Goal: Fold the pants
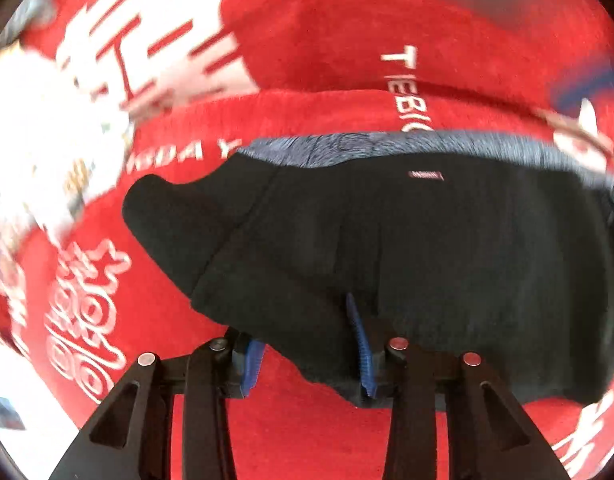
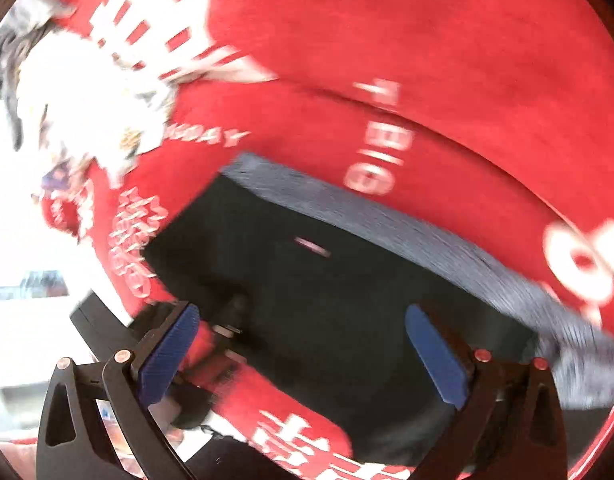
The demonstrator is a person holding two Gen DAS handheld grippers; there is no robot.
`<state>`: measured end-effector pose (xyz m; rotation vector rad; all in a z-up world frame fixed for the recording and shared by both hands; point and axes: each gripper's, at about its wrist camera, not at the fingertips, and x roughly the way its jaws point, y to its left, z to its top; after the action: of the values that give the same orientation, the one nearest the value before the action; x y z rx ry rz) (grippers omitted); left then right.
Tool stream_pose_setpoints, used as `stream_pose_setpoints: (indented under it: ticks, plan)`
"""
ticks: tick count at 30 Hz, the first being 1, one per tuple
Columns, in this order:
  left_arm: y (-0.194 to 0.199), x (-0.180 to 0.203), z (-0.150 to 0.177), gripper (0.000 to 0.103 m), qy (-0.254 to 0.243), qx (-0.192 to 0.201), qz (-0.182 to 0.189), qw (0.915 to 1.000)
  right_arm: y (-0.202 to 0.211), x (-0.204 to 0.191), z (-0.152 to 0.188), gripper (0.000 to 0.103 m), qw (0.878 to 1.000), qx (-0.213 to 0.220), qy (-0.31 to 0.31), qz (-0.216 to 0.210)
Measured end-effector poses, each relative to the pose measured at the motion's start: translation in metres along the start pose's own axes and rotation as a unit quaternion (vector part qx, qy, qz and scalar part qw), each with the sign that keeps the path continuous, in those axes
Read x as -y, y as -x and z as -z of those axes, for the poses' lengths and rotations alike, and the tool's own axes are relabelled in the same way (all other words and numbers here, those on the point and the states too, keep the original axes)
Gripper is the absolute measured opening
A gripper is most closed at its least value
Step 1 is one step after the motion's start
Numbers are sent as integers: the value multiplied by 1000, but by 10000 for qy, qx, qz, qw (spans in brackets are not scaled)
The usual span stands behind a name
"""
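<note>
The black pants [image 1: 407,248] lie flat on a red blanket [image 1: 327,32] printed with white letters, their grey waistband [image 1: 387,144] along the far edge and a small white label [image 1: 426,175] just below it.

My left tongs [image 1: 307,364] stand open at the near edge of the pants. The right blue pad [image 1: 361,348] rests on the black cloth, while the left blue pad [image 1: 253,364] sits over bare red blanket just beside the hem. They hold nothing that I can see.

My right tongs [image 2: 303,356] are spread wide, with the pants [image 2: 347,300] filling the space between the pads. The right pad [image 2: 437,354] sits over the black cloth near the waistband [image 2: 427,236]; the left pad [image 2: 169,350] is at the cloth's left edge, beside a fold of red blanket [image 2: 387,40]. Nothing is pinched here either. This view is blurred, so I cannot tell whether the pads touch the cloth.
</note>
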<state>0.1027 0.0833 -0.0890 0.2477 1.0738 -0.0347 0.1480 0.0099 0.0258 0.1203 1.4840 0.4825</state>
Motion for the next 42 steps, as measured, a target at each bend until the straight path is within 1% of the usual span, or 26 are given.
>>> stream_pose_setpoints:
  ticks: [2,4,5,6,9,10,11,12,14,15,16,19,20,21,23,25,28,31,34,35,37,38,40,41,42]
  plan:
    - [1,13,3,40,-280,136,-269,9992,-13,-27,-20,103,9989,-305,275,-230]
    - [7,13,9,40,-467,221,-464,9976,-32,-57,-33,103,9952,-630,624,-410]
    - [7,17,10,40,-570,263,-567,9964,-46,-76,-39,103,9921,-832,842,-414]
    - [7,16,8,40,-588,272,-605,9961,-57,-87,-42,103,9896,-1003,960,-382]
    - [8,17,7,40,-624,336,-633,9955,-92,-111,-51,102,9810,-1542,1132,-324]
    - [8,17,8,40,-628,357,-637,9953,-98,-111,-51,95,9789,-1666,1132,-338]
    - [8,18,8,40,-652,392,-658,9949,-108,-113,-51,85,9769,-1801,1114,-300]
    - [9,19,9,40,-669,409,-675,9946,-114,-113,-50,78,9757,-1888,1086,-237]
    - [8,20,9,40,-688,371,-672,9947,-129,-110,-46,28,9710,-2156,1024,-109]
    - [8,20,10,40,-698,351,-674,9947,-132,-108,-44,25,9706,-2168,1042,-53]
    - [12,21,10,40,-727,415,-695,9941,-129,-106,-42,22,9726,-2077,1043,-92]
    - [34,26,6,40,-758,621,-657,9930,-103,-99,-38,21,9797,-1709,973,-377]
    - [41,26,4,40,-749,677,-625,9929,-88,-92,-33,21,9819,-1543,897,-629]
    - [51,27,1,40,-725,743,-513,9933,-77,-86,-30,21,9828,-1432,835,-818]
    - [75,31,-6,40,-668,911,-290,9932,-50,-73,-23,21,9833,-1164,685,-1223]
    - [97,40,-14,40,-715,1095,-160,9913,-15,-53,-13,21,9811,-800,479,-1696]
    - [130,56,-27,40,-759,1346,137,9879,27,-27,5,21,9769,-328,268,-2093]
    - [160,84,-41,40,-892,1549,408,9830,73,6,32,21,9718,240,78,-2345]
    - [186,123,-51,40,-1135,1697,619,9770,119,50,68,21,9647,817,-238,-2493]
    - [193,140,-53,40,-1266,1748,671,9741,127,59,77,21,9631,928,-304,-2509]
    - [206,171,-54,40,-1490,1870,770,9679,150,91,105,21,9577,1232,-500,-2552]
    - [212,192,-54,40,-1651,1954,836,9631,163,112,123,21,9531,1433,-644,-2588]
    - [217,218,-56,40,-1857,2003,907,9577,176,142,148,21,9463,1695,-857,-2618]
    - [219,239,-54,40,-2008,1991,976,9542,186,165,164,21,9416,1841,-1020,-2628]
    - [220,251,-53,40,-2073,1969,1031,9527,187,180,176,21,9381,1931,-1152,-2635]
